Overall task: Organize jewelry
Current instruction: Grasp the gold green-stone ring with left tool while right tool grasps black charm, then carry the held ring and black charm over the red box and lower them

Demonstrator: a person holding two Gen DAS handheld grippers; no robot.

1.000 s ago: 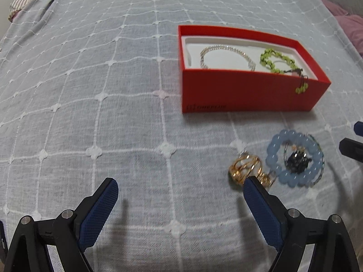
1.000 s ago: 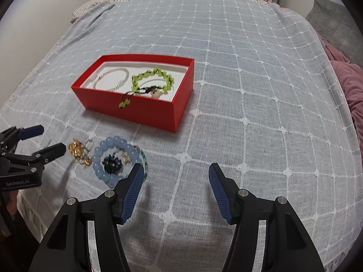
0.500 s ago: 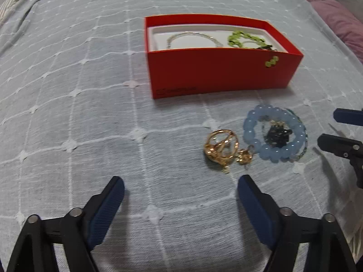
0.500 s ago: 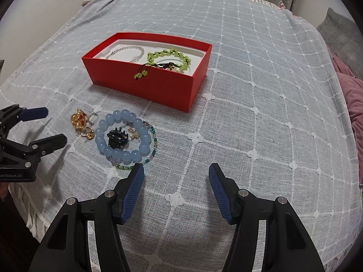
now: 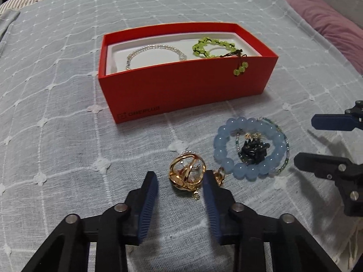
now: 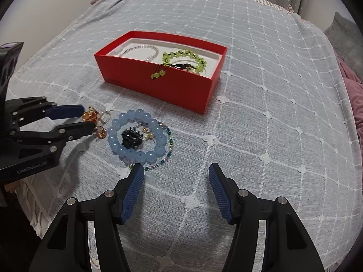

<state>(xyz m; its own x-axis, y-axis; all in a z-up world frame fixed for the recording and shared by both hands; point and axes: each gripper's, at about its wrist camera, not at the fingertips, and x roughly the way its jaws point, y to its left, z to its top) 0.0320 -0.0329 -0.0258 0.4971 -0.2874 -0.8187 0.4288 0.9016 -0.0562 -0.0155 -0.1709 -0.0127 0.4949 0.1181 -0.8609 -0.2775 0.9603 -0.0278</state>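
Observation:
A gold openwork ornament [image 5: 187,174] lies on the grey quilt between the fingers of my left gripper [image 5: 179,178]. Its jaws are closing; the left pad is still apart from the ornament, and the right pad is at its edge. A small gold piece [image 5: 219,176] peeks out behind the right finger. To the right lies a pale blue bead bracelet [image 5: 226,165] around a black ornament [image 5: 254,149]. My right gripper [image 6: 175,170] stands open over bare quilt, just below the blue bracelet [image 6: 136,154]. In the right wrist view the left gripper [image 6: 87,120] straddles the gold ornament [image 6: 89,115].
A red box [image 5: 186,90] stands beyond the loose jewelry, holding a silvery bracelet [image 5: 156,47] and a green bead bracelet [image 5: 204,47] whose tassel hangs over the front wall. A thin beaded chain [image 5: 284,158] skirts the blue bracelet. Pink bedding [image 5: 329,27] lies far right.
My left gripper has moved right and forward to the gold ornament, and its jaws have narrowed from wide apart to either side of it. The right gripper has edged closer to the blue bracelet.

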